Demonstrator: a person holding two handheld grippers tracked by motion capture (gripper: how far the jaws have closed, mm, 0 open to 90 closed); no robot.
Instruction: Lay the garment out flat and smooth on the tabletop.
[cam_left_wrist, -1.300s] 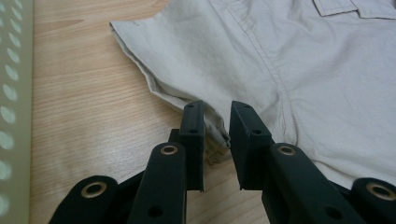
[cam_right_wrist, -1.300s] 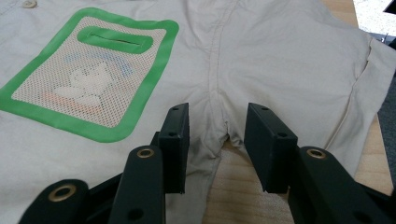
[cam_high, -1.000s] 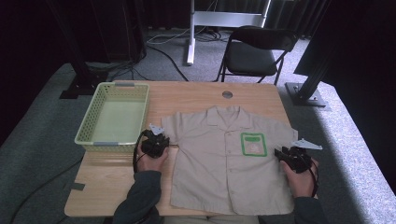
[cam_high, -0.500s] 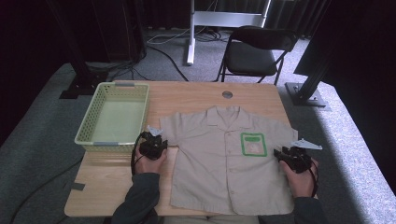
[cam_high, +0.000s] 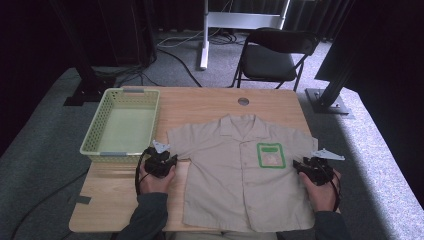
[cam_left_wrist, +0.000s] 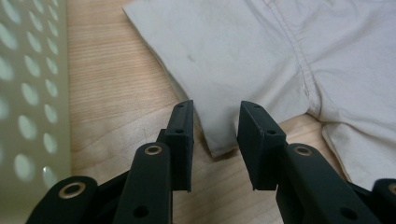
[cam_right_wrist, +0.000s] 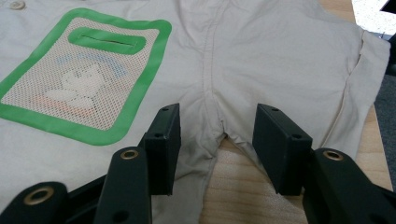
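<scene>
A beige short-sleeved shirt (cam_high: 240, 170) lies flat, front up, on the wooden table (cam_high: 210, 102), with a green-framed mesh pocket (cam_high: 270, 155) on its chest. My left gripper (cam_high: 161, 161) sits at the tip of the shirt's left sleeve (cam_left_wrist: 219, 88), jaws open around the sleeve's corner (cam_left_wrist: 218, 148). My right gripper (cam_high: 313, 169) rests at the right side, open, its jaws either side of the armpit seam (cam_right_wrist: 219, 126) where sleeve (cam_right_wrist: 299, 65) meets body. The pocket (cam_right_wrist: 86, 77) shows a faded print.
A pale green plastic basket (cam_high: 124, 125) stands empty at the table's left, its perforated wall (cam_left_wrist: 28, 93) close beside my left gripper. A round cable hole (cam_high: 243, 101) is at the table's back edge. A black folding chair (cam_high: 272, 55) stands behind the table.
The left gripper has edged slightly left and back along the sleeve's edge. The right gripper has held still.
</scene>
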